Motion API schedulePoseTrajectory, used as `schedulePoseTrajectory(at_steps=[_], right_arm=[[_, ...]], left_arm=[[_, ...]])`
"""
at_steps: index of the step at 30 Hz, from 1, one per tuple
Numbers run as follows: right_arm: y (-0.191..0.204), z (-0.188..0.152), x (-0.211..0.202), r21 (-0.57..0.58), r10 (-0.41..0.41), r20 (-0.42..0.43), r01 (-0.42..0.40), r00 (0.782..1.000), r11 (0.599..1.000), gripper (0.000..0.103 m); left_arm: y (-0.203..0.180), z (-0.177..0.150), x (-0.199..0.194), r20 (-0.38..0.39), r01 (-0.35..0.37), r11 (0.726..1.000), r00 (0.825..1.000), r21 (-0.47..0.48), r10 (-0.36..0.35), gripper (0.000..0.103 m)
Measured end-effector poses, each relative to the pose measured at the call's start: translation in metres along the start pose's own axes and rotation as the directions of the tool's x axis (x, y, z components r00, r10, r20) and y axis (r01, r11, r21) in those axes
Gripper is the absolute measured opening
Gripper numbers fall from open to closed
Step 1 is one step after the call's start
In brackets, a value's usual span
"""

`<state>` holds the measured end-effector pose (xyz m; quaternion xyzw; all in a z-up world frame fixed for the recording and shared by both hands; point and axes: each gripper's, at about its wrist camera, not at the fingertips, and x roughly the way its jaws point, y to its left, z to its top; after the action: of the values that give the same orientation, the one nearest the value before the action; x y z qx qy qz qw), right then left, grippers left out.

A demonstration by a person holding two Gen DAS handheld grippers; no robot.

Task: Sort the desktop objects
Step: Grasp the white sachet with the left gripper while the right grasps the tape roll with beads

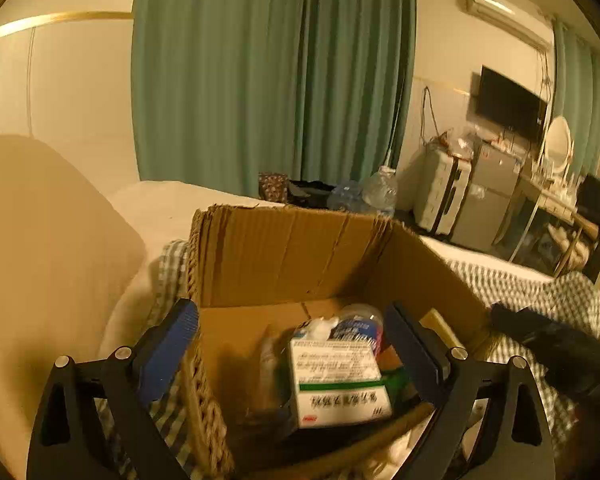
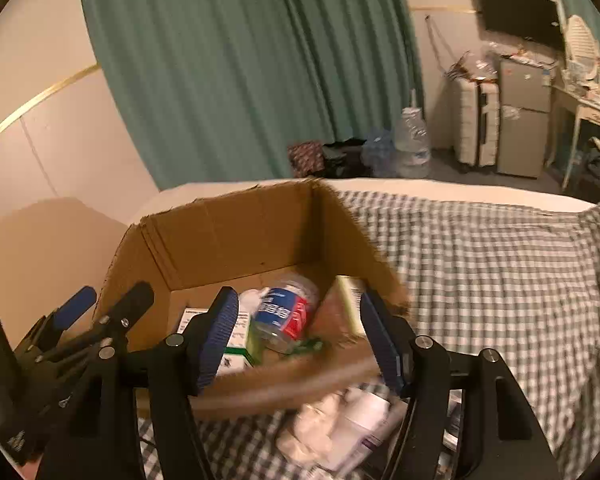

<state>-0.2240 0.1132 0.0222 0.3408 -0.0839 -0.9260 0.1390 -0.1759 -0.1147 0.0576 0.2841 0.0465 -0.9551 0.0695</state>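
An open cardboard box [image 1: 284, 256] stands on a checked bedspread and also shows in the right wrist view [image 2: 236, 232]. Inside lie a white medicine carton with a green stripe [image 1: 338, 384], a clear jar with a blue and red label [image 2: 286, 314], a small white bottle [image 1: 318, 326] and a yellowish packet [image 2: 350, 304]. My left gripper [image 1: 290, 348] is open and empty, straddling the box's near left wall. My right gripper [image 2: 300, 332] is open and empty over the box's near rim. The left gripper also shows in the right wrist view [image 2: 100, 308]. White wrapped items [image 2: 340, 428] lie loose below the right gripper.
The checked bedspread [image 2: 480, 272] stretches to the right. A beige pillow [image 1: 40, 260] lies left of the box. A black object [image 1: 556, 352] is at the right. Water bottles [image 2: 412, 144], a suitcase [image 2: 476, 128], a small fridge [image 2: 524, 120] and green curtains [image 2: 240, 60] stand beyond the bed.
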Motion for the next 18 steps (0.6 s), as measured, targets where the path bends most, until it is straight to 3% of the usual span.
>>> schedulePoseTrajectory(at_steps=[4, 6, 8, 11, 13, 18], right_arm=[[-0.020, -0.015, -0.054, 0.032, -0.081, 0.102, 0.078, 0.991, 0.996, 0.085], [-0.031, -0.026, -0.080, 0.036, -0.111, 0.164, 0.107, 0.980, 0.994, 0.090], [-0.036, -0.040, -0.103, -0.014, -0.161, 0.217, 0.168, 0.963, 0.986, 0.090], [-0.041, -0.064, -0.122, -0.093, -0.245, 0.270, 0.278, 0.931, 0.956, 0.097], [-0.047, -0.079, -0.124, -0.107, -0.266, 0.246, 0.299, 0.932, 0.948, 0.097], [-0.085, -0.118, -0.109, 0.018, -0.236, 0.061, 0.235, 0.970, 0.972, 0.097]], left_arm=[[-0.007, -0.008, -0.034, 0.044, 0.037, 0.999, 0.998, 0.036, -0.039, 0.099], [-0.013, -0.013, -0.052, 0.064, 0.050, 0.997, 0.997, 0.054, -0.053, 0.103], [-0.022, -0.024, -0.068, 0.048, 0.053, 0.996, 0.997, 0.077, -0.057, 0.103], [-0.033, -0.046, -0.076, -0.035, 0.078, 0.991, 0.997, 0.106, -0.075, 0.103], [-0.043, -0.065, -0.073, -0.119, 0.116, 0.988, 0.988, 0.103, -0.104, 0.103], [-0.067, -0.117, -0.055, -0.254, 0.136, 0.984, 0.962, 0.112, -0.104, 0.103]])
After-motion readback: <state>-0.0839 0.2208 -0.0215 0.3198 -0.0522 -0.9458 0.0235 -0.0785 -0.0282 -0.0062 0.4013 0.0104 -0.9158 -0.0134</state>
